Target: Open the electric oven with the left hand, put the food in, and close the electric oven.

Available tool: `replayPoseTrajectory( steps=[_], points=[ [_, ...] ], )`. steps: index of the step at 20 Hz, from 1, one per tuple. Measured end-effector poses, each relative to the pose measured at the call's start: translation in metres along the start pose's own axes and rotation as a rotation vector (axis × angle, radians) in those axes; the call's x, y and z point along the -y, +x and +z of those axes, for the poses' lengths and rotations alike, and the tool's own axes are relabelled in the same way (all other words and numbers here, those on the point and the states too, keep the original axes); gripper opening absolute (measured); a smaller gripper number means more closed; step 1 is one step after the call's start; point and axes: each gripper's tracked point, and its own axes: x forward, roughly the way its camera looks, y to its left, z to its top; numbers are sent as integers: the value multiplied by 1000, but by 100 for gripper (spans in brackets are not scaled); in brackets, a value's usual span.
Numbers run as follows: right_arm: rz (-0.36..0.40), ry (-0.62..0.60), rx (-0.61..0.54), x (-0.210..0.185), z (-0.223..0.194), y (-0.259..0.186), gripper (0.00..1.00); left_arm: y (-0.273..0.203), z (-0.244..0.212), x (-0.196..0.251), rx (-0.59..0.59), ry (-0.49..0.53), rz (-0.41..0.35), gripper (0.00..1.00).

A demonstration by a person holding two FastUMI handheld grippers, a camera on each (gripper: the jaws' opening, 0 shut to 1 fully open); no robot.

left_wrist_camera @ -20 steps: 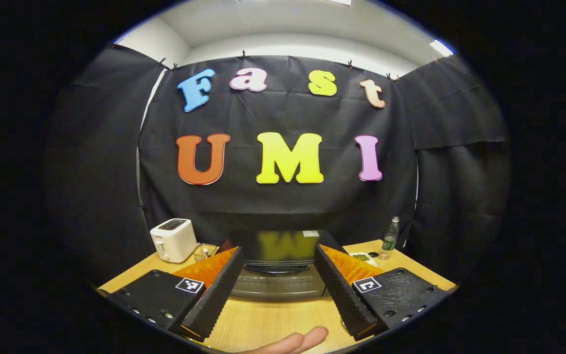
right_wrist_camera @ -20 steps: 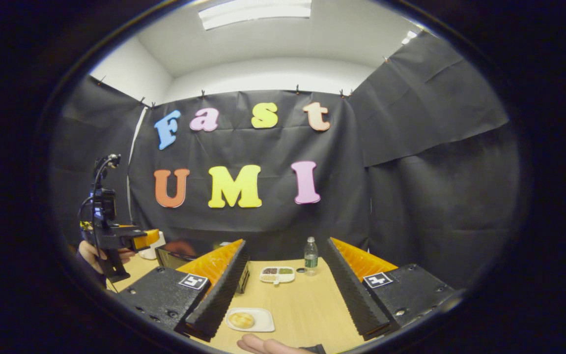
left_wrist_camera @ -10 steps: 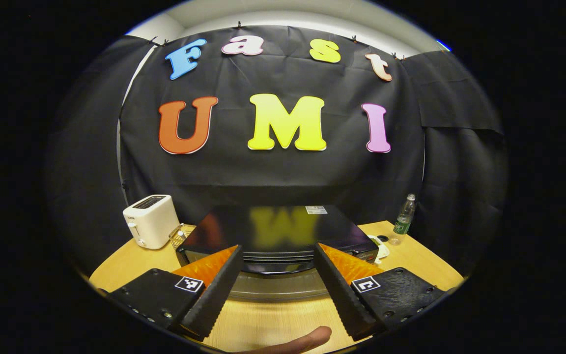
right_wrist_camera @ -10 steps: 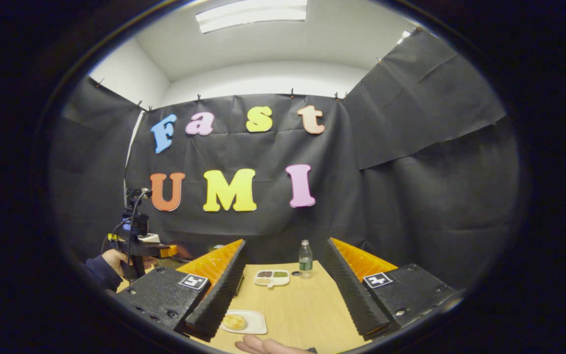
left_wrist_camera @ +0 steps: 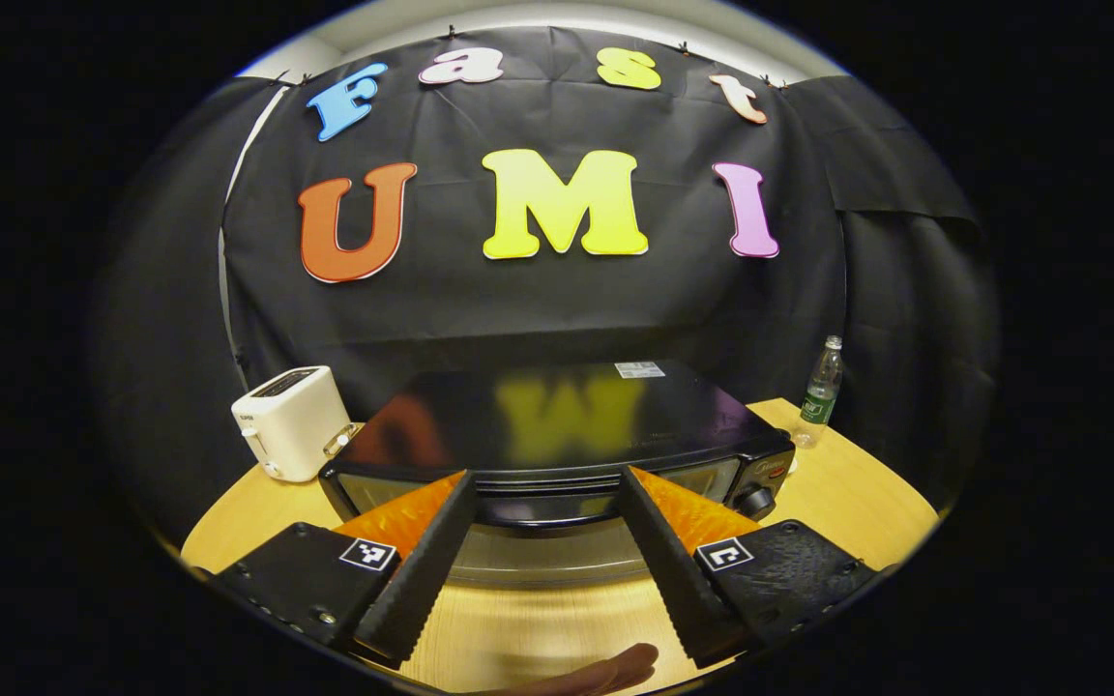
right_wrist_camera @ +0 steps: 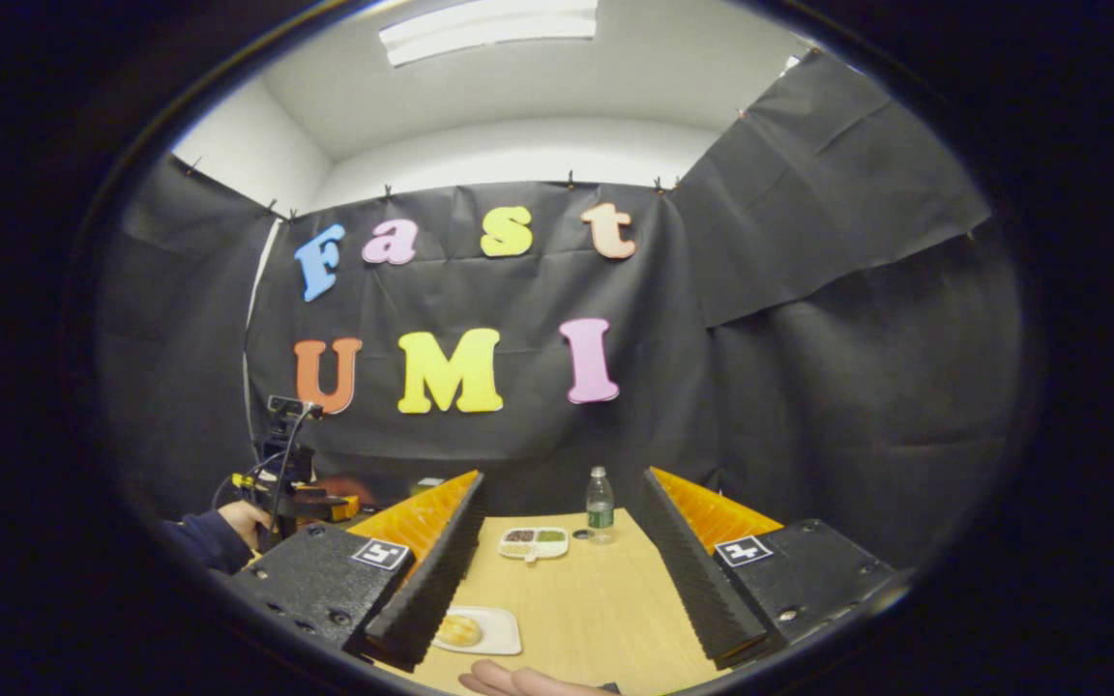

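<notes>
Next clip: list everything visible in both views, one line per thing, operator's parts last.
electric oven: one, black, table centre, door shut
toaster: one, white, left of oven
water bottle: one, clear, green label, table's far edge
divided dish: one, white, beside bottle
plate: one, white, near edge
bread roll: one, golden, on plate
table: one, light wood
left tongs: open, before oven door
right tongs: open, above table
hand: one, dark sleeve, holding left tongs
</notes>
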Motion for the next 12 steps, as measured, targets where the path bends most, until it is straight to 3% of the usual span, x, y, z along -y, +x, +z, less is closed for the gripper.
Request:
replayPoseTrajectory(
  steps=[4,5,6,8,9,10,12],
  points=[
    [-8,-2,-14,3,-2,-3,96,-8,-9,4,-25,-31,-10,97],
    [-6,1,-14,4,-2,-4,96,-13,-46,19,-164,-86,-69,89],
    [-8,-1,-13,5,-2,-5,96,-3,-78,20,-261,-129,-51,84],
    [-9,-12,-8,7,-4,-8,96,-11,-92,-6,-220,-126,56,96],
    [-7,-23,-6,6,-7,-8,96,-13,-84,-2,-202,-128,44,85],
    [-9,-30,-9,6,-9,-7,96,-13,-74,-4,-172,-121,38,93],
    [-15,-32,-23,6,-16,-1,96,-16,-54,-12,-98,-98,55,94]
  ],
)
